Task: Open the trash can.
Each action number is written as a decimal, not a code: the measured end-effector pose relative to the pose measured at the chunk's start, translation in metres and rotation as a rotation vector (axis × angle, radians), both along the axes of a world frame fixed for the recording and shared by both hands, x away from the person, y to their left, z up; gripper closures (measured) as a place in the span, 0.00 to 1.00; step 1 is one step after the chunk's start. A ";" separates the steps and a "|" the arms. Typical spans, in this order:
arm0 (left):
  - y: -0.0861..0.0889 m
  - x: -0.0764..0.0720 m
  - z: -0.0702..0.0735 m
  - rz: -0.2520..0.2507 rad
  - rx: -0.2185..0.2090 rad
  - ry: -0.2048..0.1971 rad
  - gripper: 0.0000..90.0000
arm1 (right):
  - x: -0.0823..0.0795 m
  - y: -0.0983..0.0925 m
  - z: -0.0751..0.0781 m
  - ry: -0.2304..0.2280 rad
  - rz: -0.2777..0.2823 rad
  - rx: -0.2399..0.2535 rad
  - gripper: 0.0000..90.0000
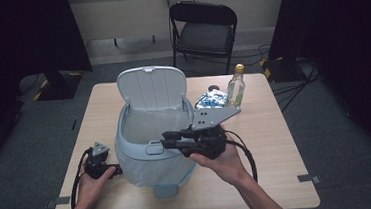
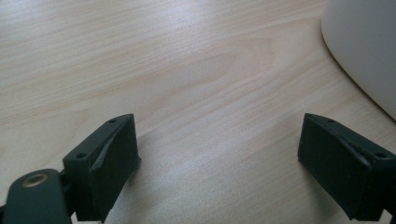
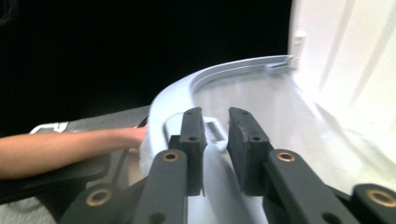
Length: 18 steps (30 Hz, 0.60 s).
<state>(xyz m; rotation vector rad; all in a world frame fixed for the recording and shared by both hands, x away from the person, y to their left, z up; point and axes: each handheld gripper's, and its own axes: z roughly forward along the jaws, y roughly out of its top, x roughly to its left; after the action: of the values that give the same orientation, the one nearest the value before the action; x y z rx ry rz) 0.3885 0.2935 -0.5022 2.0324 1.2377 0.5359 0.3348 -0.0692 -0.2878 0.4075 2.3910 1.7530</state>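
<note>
While our left gripper (image 2: pixel 219 154) rests wide apart on the pale wooden table (image 2: pixel 163 70), our right gripper (image 3: pixel 215 135), slightly parted, straddles the light-blue plastic bin's rim (image 3: pixel 205 81), not pinching it.

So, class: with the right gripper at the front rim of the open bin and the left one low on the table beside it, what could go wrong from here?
1. The right gripper has its jaws slightly apart over the bin's rim; it may snag the thin white liner.
2. The bottle and foil packet stand close behind that hand; a backward swing could topple them.
</note>
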 end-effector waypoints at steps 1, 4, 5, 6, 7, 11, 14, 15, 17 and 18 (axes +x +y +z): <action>0.000 0.000 0.000 0.000 0.000 0.000 0.13 | 0.001 -0.003 0.001 -0.005 -0.014 0.001 0.82; 0.000 0.000 0.000 -0.001 0.002 -0.001 0.13 | 0.002 -0.013 0.003 -0.016 -0.054 -0.002 0.81; 0.000 0.000 0.000 -0.001 0.002 -0.001 0.13 | 0.003 -0.017 0.004 -0.019 -0.066 -0.003 0.80; 0.000 0.000 0.000 0.000 0.000 0.000 0.13 | 0.004 -0.021 0.004 -0.020 -0.078 0.001 0.79; 0.000 0.000 0.000 -0.001 0.002 -0.001 0.13 | 0.005 -0.026 0.004 -0.020 -0.089 0.006 0.79; 0.000 0.000 0.000 -0.001 0.002 -0.001 0.13 | 0.009 -0.046 0.007 -0.027 -0.150 0.025 0.76; 0.000 0.000 0.000 -0.001 0.001 0.000 0.13 | 0.016 -0.060 0.008 -0.027 -0.201 0.024 0.75; 0.000 0.000 0.000 -0.001 0.002 -0.001 0.13 | 0.019 -0.064 0.006 -0.019 -0.215 0.026 0.75; 0.000 0.000 0.000 -0.002 0.001 0.000 0.13 | 0.027 -0.072 0.000 0.001 -0.247 0.022 0.74; 0.000 0.000 0.000 -0.001 0.001 0.000 0.13 | 0.031 -0.075 -0.005 0.017 -0.261 0.022 0.74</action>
<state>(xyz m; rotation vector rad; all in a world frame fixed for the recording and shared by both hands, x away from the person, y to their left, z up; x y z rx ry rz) 0.3886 0.2937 -0.5021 2.0343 1.2359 0.5365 0.3660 -0.1445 -0.2927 0.7046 2.2130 1.6657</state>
